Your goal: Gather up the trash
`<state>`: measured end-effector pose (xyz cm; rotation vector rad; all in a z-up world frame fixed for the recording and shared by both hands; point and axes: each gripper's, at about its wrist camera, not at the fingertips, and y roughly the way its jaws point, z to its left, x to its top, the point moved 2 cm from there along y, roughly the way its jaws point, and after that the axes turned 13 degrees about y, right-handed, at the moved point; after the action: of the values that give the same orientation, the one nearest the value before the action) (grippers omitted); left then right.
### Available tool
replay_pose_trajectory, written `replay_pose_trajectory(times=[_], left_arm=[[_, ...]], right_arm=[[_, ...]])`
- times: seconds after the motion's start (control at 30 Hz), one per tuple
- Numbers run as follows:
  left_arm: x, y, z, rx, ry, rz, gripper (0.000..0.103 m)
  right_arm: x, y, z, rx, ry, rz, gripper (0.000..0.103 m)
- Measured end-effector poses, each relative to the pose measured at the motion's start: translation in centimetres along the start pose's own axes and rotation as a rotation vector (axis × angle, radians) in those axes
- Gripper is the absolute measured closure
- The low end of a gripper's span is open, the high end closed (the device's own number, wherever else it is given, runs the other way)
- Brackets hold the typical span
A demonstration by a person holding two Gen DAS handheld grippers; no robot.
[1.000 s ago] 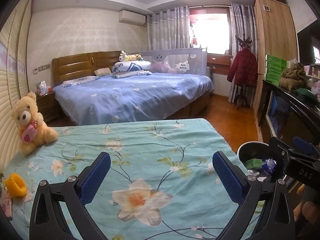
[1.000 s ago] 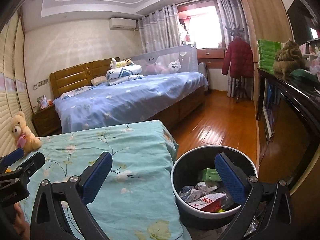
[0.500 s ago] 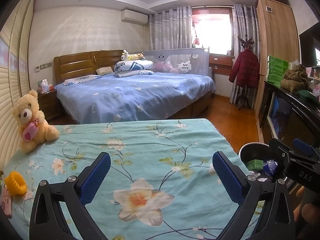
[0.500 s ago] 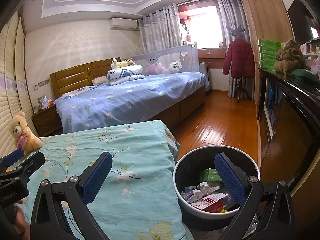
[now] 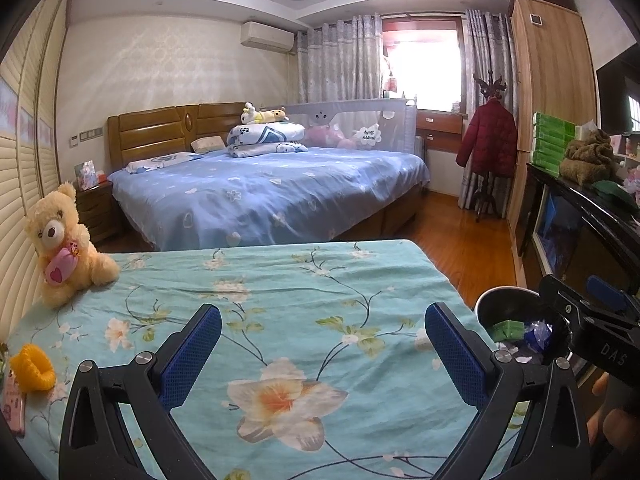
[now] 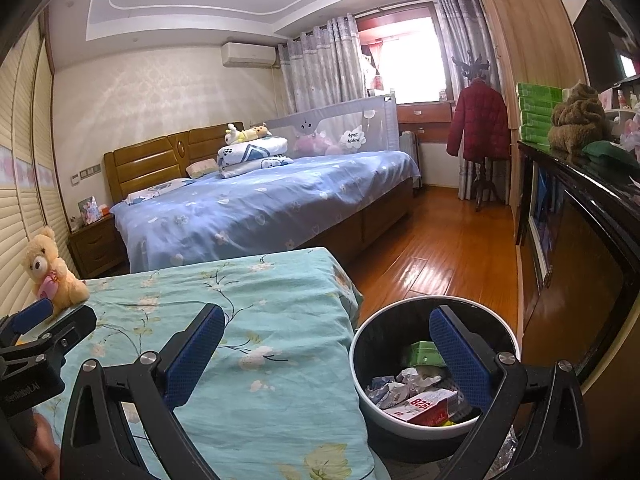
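Observation:
A round white trash bin (image 6: 360, 384) with a dark inside stands on the floor at the right edge of the teal flowered bed (image 6: 256, 344). Inside it lie crumpled paper (image 6: 404, 384), a green box (image 6: 420, 354) and a red-and-white carton (image 6: 426, 406). My right gripper (image 6: 326, 354) hangs open over the bed's edge and the bin, holding nothing. My left gripper (image 5: 322, 354) is open above the teal bed (image 5: 280, 300), empty. The bin (image 5: 486, 310) shows at the right of the left wrist view, partly hidden by the right gripper's body.
A teddy bear (image 5: 60, 248) sits at the bed's far left; a yellow ring-shaped thing (image 5: 32, 368) and a pink phone (image 5: 12, 404) lie near the left edge. A blue bed (image 5: 272, 196) is behind. Wooden floor (image 6: 440, 256) and a dark cabinet (image 6: 580, 264) lie right.
Both views have shifted slightly; the bin sits a little lower and farther right in the right wrist view. Both grippers stay open and empty.

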<state>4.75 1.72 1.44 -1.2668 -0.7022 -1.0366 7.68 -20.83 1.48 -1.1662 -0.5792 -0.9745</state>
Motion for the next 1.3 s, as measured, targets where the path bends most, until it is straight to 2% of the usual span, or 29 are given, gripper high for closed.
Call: replay_pose_trajectory(times=[1.3], left_arm=[[0.14, -0.42, 0.03, -0.007, 0.007, -0.007, 0.001]], right_arm=[[0.13, -0.47, 0.58, 0.018, 0.001, 0.005, 0.000]])
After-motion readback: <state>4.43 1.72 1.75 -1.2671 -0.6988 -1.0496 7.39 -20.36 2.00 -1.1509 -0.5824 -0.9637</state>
